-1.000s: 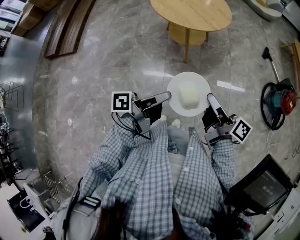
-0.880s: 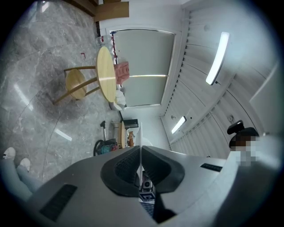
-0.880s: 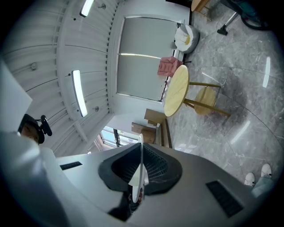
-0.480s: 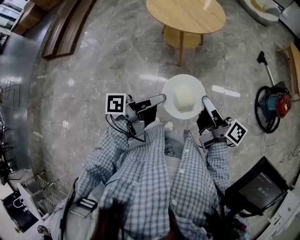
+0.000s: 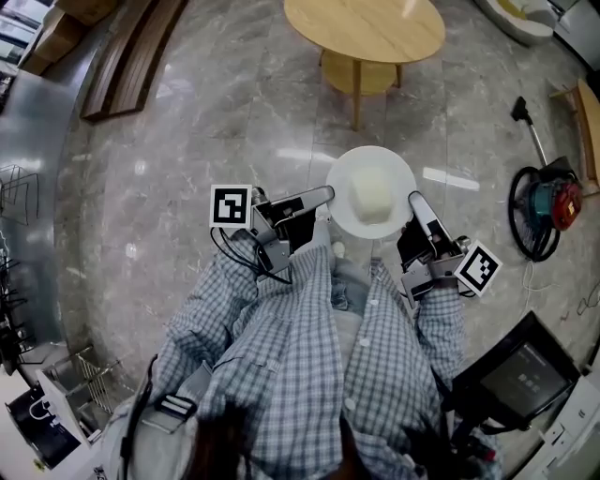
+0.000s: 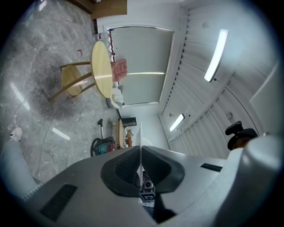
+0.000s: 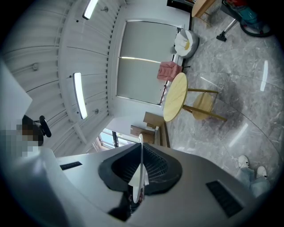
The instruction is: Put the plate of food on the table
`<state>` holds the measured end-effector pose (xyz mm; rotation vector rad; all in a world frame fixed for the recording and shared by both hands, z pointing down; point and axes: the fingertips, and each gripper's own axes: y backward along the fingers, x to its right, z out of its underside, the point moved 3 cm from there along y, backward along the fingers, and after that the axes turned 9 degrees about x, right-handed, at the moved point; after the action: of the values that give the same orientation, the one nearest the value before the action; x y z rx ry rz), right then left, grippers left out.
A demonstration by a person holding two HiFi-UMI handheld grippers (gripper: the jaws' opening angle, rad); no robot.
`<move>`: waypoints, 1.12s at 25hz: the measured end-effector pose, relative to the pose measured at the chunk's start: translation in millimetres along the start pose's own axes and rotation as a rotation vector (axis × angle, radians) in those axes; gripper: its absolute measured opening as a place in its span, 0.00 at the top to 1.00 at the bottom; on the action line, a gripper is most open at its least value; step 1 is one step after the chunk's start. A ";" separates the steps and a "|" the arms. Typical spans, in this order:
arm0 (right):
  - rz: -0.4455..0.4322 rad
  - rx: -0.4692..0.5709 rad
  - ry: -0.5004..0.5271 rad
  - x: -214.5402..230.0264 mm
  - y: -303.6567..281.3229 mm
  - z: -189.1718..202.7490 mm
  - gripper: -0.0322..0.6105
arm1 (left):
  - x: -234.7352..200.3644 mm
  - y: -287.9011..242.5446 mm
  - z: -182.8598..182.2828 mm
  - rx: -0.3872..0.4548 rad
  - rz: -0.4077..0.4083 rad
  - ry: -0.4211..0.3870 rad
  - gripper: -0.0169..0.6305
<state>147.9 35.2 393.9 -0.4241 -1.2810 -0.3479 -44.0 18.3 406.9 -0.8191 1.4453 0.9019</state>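
Note:
A white plate (image 5: 349,180) with a pale block of food (image 5: 372,197) on it hangs in the air in front of the person, above the marble floor. My left gripper (image 5: 327,196) is shut on the plate's left rim, and my right gripper (image 5: 413,199) is shut on its right rim. In both gripper views the plate (image 6: 140,146) (image 7: 140,170) shows edge-on as a thin white line pinched between the black pads. The round wooden table (image 5: 365,28) stands ahead, a short way beyond the plate.
A wooden stool or lower shelf (image 5: 356,75) sits under the table. A red and teal vacuum cleaner (image 5: 544,206) lies on the floor to the right. A dark screen device (image 5: 516,375) is at lower right. Wooden planks (image 5: 127,56) lie at upper left.
The plate and both grippers have come a little nearer to the table as the person walks forward. Both grips are unchanged.

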 end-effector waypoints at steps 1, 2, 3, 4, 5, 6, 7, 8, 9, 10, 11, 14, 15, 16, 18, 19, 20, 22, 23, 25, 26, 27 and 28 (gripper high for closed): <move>0.001 0.002 0.001 0.2 0.1 -0.6 0.92 | -0.7 -0.3 -0.3 -0.002 -0.001 -0.001 0.95; 0.002 0.004 0.003 0.3 -0.2 -1.4 0.92 | -1.2 -1.0 -0.8 -0.003 -0.001 -0.002 0.95; 0.003 0.007 0.002 0.2 -0.8 -2.0 0.92 | -1.2 -1.7 -1.4 -0.003 0.000 -0.002 0.95; 0.005 0.010 -0.001 0.1 -1.3 -2.0 0.92 | -0.6 -2.2 -1.8 -0.002 0.002 -0.001 0.95; 0.006 0.011 -0.003 0.0 -1.5 -1.5 0.92 | 0.1 -2.3 -2.0 0.001 0.004 0.001 0.95; 0.009 0.008 -0.003 0.1 -1.4 -0.8 0.92 | 0.4 -1.8 -2.0 0.004 0.005 0.002 0.95; 0.011 0.003 -0.001 0.3 -1.2 -0.1 0.92 | 0.7 -1.1 -1.8 0.007 0.006 0.002 0.95; 0.013 -0.001 0.000 0.6 -1.0 0.4 0.92 | 1.1 -0.5 -1.7 0.010 0.008 0.000 0.95; 0.014 -0.005 0.002 0.5 -1.0 0.6 0.92 | 1.6 0.1 -1.7 0.013 0.011 -0.002 0.95; 0.012 -0.006 0.003 0.0 -1.0 0.5 0.92 | 2.2 0.8 -1.7 0.016 0.013 -0.003 0.95; 0.008 -0.006 0.004 -1.1 -1.2 0.1 0.92 | 3.2 1.1 -1.7 0.019 0.014 -0.003 0.95; -0.008 0.000 0.000 -5.1 -1.9 -1.3 0.92 | 7.4 -0.1 -2.5 0.022 0.023 -0.009 0.95; -0.011 0.003 -0.001 -5.4 -1.7 -1.8 0.92 | 7.9 -0.9 -2.7 0.020 0.025 -0.015 0.95; -0.011 0.007 -0.002 -5.1 -1.4 -2.3 0.92 | 7.7 -1.6 -2.8 0.017 0.025 -0.018 0.95; -0.008 0.011 -0.002 -4.4 -1.4 -3.5 0.92 | 6.6 -3.0 -3.2 0.014 0.022 -0.015 0.95; -0.006 0.013 -0.003 -4.3 -1.4 -3.9 0.92 | 6.3 -3.9 -3.4 0.013 0.022 -0.012 0.95; -0.004 0.017 -0.004 -4.3 -1.0 -4.0 0.92 | 6.0 -4.6 -3.3 0.010 0.024 -0.010 0.95; 0.000 0.026 -0.006 -3.5 0.1 -4.7 0.92 | 5.5 -5.9 -3.2 0.003 0.026 -0.005 0.95; 0.002 0.029 -0.004 -2.8 0.3 -5.4 0.92 | 5.4 -6.9 -3.5 0.000 0.028 -0.004 0.95; 0.007 0.033 0.002 -2.2 0.4 -7.0 0.92 | 5.3 -8.8 -4.7 -0.007 0.030 -0.004 0.95; 0.007 0.034 0.005 -2.4 0.2 -7.8 0.92 | 5.3 -9.6 -5.3 -0.008 0.030 -0.002 0.95; 0.006 0.036 0.007 -2.9 -0.3 -8.6 0.92 | 5.4 -10.3 -5.9 -0.007 0.029 0.001 0.95; 0.005 0.038 0.009 -3.4 -0.7 -9.5 0.92 | 5.5 -11.2 -6.6 -0.007 0.029 0.003 0.95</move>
<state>154.7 30.1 388.4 -0.3933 -1.2754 -0.3204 -37.4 7.4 400.7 -0.8065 1.4608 0.9286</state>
